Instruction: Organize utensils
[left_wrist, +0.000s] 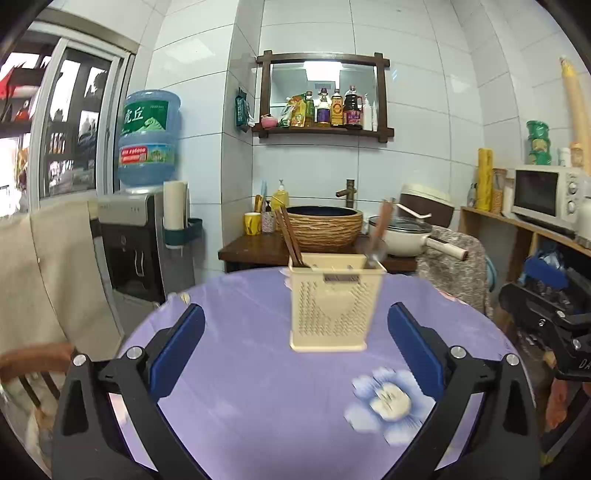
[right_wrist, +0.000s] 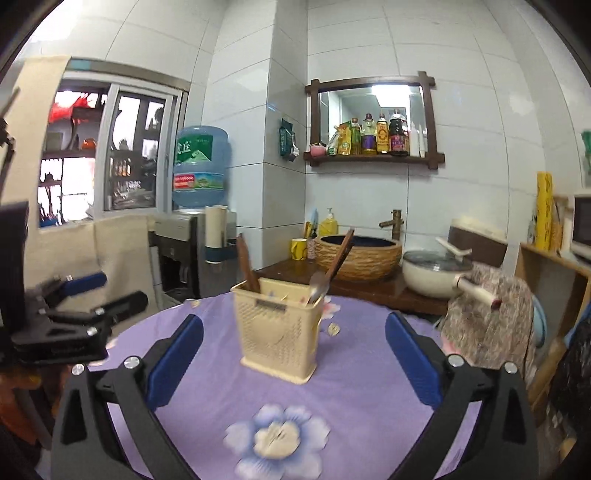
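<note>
A cream perforated utensil holder (left_wrist: 334, 306) stands upright on the round purple table (left_wrist: 258, 387). Brown chopsticks (left_wrist: 290, 236) lean out of its left compartment. A wooden-handled spoon (left_wrist: 380, 230) leans out of its right one. My left gripper (left_wrist: 295, 343) is open and empty, just short of the holder. In the right wrist view the holder (right_wrist: 279, 328) stands between and beyond my right gripper (right_wrist: 293, 350), which is open and empty. The chopsticks (right_wrist: 245, 264) and spoon (right_wrist: 332, 267) show there too. The left gripper (right_wrist: 74, 306) appears at that view's left edge.
Behind the table is a dark counter with a woven basin (left_wrist: 325, 227), a yellow mug (left_wrist: 252, 223) and a white pot (left_wrist: 400, 236). A water dispenser (left_wrist: 144, 221) stands at left, a fabric-covered chair (left_wrist: 454, 266) at right, a microwave shelf (left_wrist: 546, 195) far right.
</note>
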